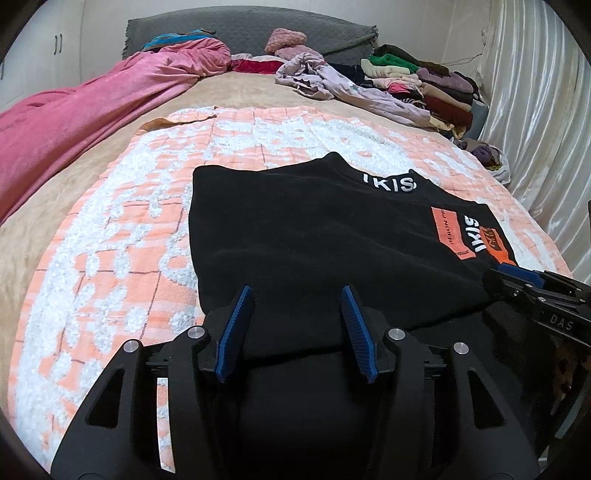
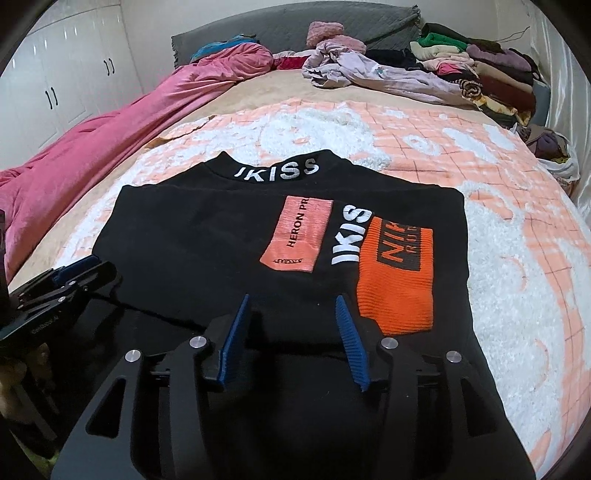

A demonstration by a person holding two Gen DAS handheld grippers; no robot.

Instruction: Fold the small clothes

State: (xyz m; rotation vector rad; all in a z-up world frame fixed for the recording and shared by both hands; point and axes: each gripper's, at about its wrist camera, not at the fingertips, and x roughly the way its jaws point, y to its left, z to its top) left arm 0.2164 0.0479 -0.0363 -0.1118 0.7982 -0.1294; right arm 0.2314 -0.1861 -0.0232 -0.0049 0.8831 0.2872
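Observation:
A black sweatshirt with white "IKISS" lettering and orange patches lies partly folded on an orange-and-white blanket; it also shows in the right wrist view. My left gripper is open, its blue pads over the sweatshirt's near left part, holding nothing. My right gripper is open over the near hem beside the orange patch. The right gripper also shows at the right edge of the left wrist view. The left gripper appears at the left of the right wrist view.
A pink blanket runs along the bed's left side. A pile of unfolded clothes and stacked folded clothes lie at the far right by the grey headboard. A white curtain hangs on the right. White wardrobe doors stand at the left.

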